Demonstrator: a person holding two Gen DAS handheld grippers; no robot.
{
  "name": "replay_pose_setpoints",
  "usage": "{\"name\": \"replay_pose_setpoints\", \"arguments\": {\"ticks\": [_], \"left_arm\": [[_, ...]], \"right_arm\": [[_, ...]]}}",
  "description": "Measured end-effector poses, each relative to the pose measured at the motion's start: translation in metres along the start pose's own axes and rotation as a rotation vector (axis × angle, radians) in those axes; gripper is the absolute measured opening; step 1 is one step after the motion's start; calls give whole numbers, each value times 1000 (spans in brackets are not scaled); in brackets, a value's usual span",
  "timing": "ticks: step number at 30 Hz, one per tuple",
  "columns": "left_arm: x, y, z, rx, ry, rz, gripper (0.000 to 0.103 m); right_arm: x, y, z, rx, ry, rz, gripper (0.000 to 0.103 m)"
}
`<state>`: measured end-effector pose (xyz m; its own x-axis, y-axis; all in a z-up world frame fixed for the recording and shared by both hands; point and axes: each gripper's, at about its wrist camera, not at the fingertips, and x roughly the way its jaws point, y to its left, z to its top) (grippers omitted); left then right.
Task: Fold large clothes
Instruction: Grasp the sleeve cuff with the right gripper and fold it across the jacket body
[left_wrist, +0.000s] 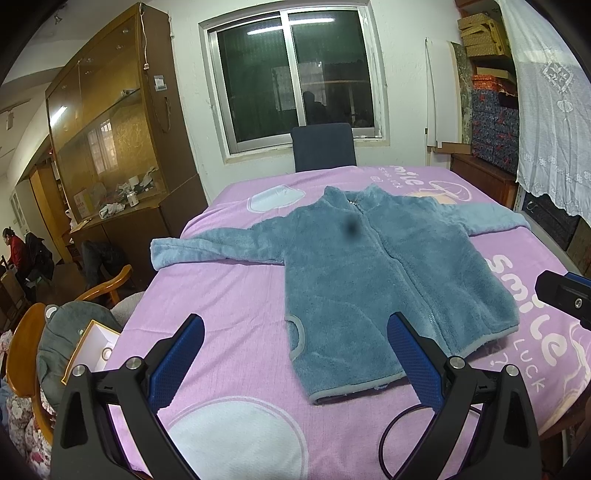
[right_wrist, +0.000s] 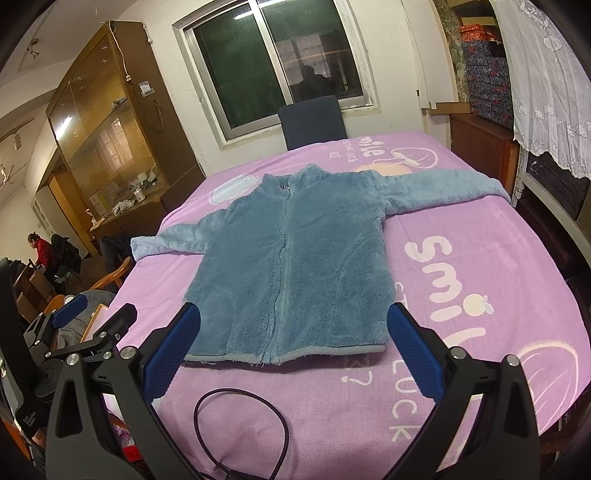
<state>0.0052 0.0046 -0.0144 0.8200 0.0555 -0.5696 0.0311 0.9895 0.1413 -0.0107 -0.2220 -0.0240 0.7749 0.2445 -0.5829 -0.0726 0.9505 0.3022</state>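
Your left gripper (left_wrist: 295, 354) and right gripper (right_wrist: 293, 350) both hang with jaws spread wide and empty, above the near edge of the pink bedspread (right_wrist: 461, 295). Ahead, the blue fleece jacket (right_wrist: 295, 258) lies flat, zipped, front up, sleeves outstretched. A sound opening would be to pinch one sleeve cuff (left_wrist: 162, 253) and hem corner together; thick pile resists creasing, so press each fold. Keep clear of the black cable (right_wrist: 240, 424) looped near the hem.

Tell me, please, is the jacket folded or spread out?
Spread out: the jacket lies flat on the bed, zipped, sleeves stretched sideways.
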Motion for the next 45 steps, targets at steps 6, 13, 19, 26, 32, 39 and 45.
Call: {"name": "replay_pose_setpoints", "arguments": {"ticks": [6, 13, 19, 26, 32, 39, 45], "left_arm": [[8, 0, -2, 4, 20, 3, 100], [52, 21, 13, -47, 90, -5, 100], [119, 42, 55, -153, 203, -110, 100], [176, 4, 91, -95, 219, -137, 100], [242, -28, 104, -72, 281, -132, 100], [306, -37, 81, -69, 395, -80, 100], [305, -25, 84, -96, 378, -87, 100]], "right_arm": [[8, -5, 0, 14, 21, -1, 99], [35, -11, 11, -5, 49, 5, 99], [77, -21, 59, -37, 57, -6, 99], [152, -64, 113, 179, 84, 98, 99], [216, -85, 134, 281, 138, 153, 99], [265, -118, 121, 355, 190, 148, 99], [227, -161, 131, 446, 40, 133, 99]]}}
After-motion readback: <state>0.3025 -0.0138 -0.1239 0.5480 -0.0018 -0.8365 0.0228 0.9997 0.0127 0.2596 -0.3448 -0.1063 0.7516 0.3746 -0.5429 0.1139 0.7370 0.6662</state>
